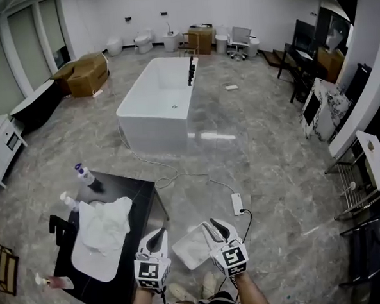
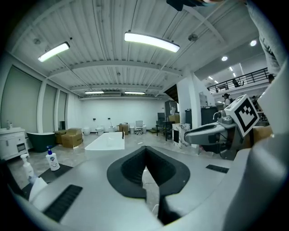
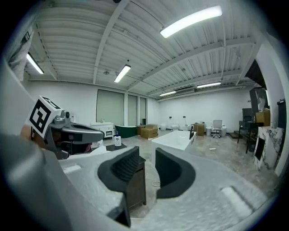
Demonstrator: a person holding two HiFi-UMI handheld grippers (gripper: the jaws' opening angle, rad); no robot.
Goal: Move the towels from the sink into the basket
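White towels (image 1: 108, 225) lie heaped over the white sink (image 1: 94, 271), which is set in a black vanity top at the lower left of the head view. A white basket (image 1: 191, 247) stands on the floor just right of the vanity, below and between my two grippers. My left gripper (image 1: 158, 235) (image 2: 144, 151) is raised and pointing nearly level, its pads meeting at the tips with nothing between them. My right gripper (image 1: 215, 225) (image 3: 147, 155) hangs beside it with a narrow gap between its pads, and it too holds nothing.
Two soap bottles (image 1: 85, 175) (image 1: 69, 202) stand on the vanity's far edge. A white bathtub (image 1: 161, 98) sits mid-room. A power strip (image 1: 237, 204) and its cable lie on the floor ahead. Cardboard boxes (image 1: 85, 72) stand at the far left and wire racks (image 1: 359, 183) at the right.
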